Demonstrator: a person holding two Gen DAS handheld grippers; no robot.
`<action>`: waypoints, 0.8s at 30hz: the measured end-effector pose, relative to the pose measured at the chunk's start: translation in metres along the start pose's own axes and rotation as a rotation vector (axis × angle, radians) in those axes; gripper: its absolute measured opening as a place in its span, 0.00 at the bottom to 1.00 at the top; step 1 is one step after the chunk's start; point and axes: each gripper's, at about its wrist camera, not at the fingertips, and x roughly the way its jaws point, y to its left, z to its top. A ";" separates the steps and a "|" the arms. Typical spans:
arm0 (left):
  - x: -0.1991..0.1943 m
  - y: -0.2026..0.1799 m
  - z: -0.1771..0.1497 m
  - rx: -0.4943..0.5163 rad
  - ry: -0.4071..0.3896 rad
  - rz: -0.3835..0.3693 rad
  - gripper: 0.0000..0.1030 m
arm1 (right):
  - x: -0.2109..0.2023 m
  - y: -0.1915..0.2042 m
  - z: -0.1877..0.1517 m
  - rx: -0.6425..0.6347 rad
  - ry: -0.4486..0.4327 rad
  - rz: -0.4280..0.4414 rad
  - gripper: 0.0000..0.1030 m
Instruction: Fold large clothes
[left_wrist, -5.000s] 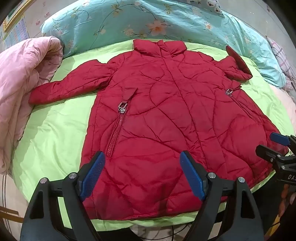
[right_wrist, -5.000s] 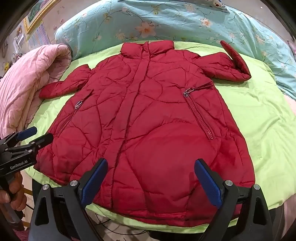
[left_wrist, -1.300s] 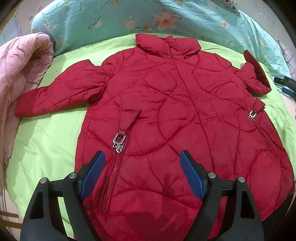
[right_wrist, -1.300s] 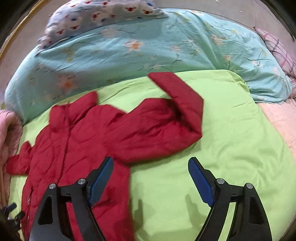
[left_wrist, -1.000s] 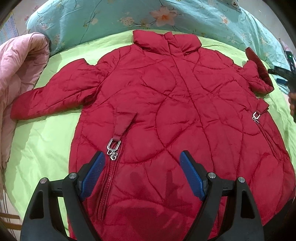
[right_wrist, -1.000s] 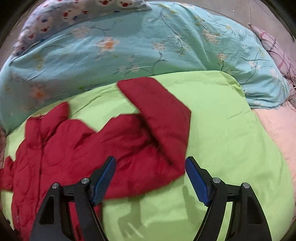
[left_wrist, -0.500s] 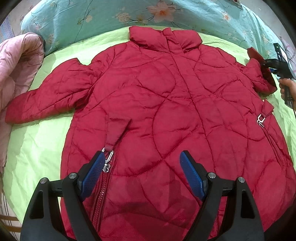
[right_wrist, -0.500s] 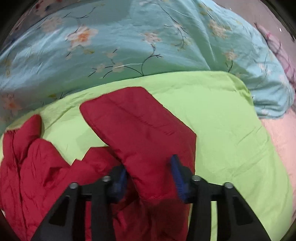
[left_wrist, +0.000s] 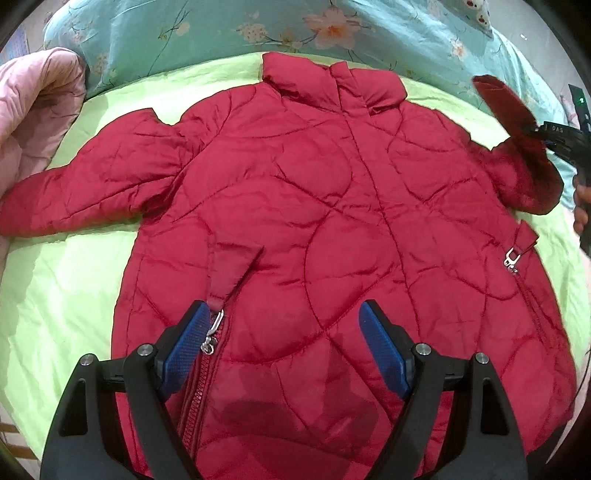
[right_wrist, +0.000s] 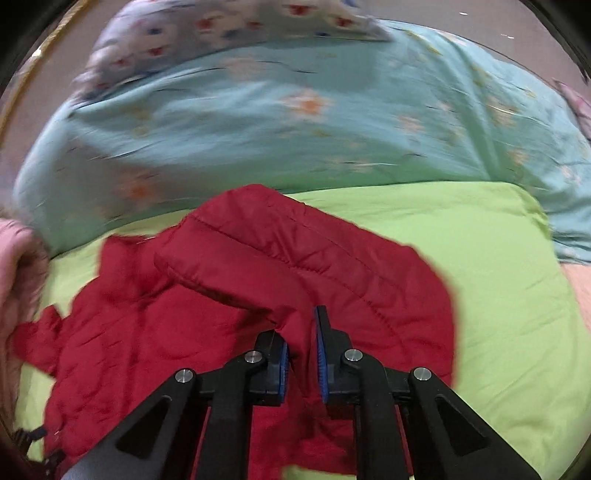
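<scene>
A red quilted jacket (left_wrist: 314, 206) lies front up on the green bedspread (left_wrist: 55, 295), collar at the far side, its left sleeve (left_wrist: 85, 192) stretched out flat. My left gripper (left_wrist: 284, 332) is open and empty, hovering low over the jacket's lower front beside a zip pull (left_wrist: 212, 332). My right gripper (right_wrist: 301, 343) is shut on the jacket's right sleeve (right_wrist: 295, 251) and holds the folded sleeve lifted off the bed. It also shows at the right edge of the left wrist view (left_wrist: 554, 134), pinching that sleeve (left_wrist: 517, 147).
A teal floral quilt (left_wrist: 258, 26) is piled along the far side of the bed. A pink quilt (left_wrist: 33, 122) lies bunched at the left. A patterned pillow (right_wrist: 229, 22) sits on top of the teal quilt. Green bedspread (right_wrist: 498, 295) lies to the right of the jacket.
My right gripper moved to the folded right sleeve, closed on it and lifted it. My left gripper crept forward over the jacket's front and stayed open.
</scene>
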 end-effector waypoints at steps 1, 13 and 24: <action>-0.001 0.004 0.001 -0.011 -0.002 -0.022 0.81 | -0.002 0.010 -0.003 -0.004 0.002 0.034 0.11; 0.007 0.059 0.028 -0.216 0.010 -0.294 0.81 | 0.014 0.164 -0.061 -0.187 0.113 0.339 0.11; 0.030 0.079 0.051 -0.312 0.053 -0.426 0.81 | 0.043 0.247 -0.104 -0.342 0.179 0.412 0.11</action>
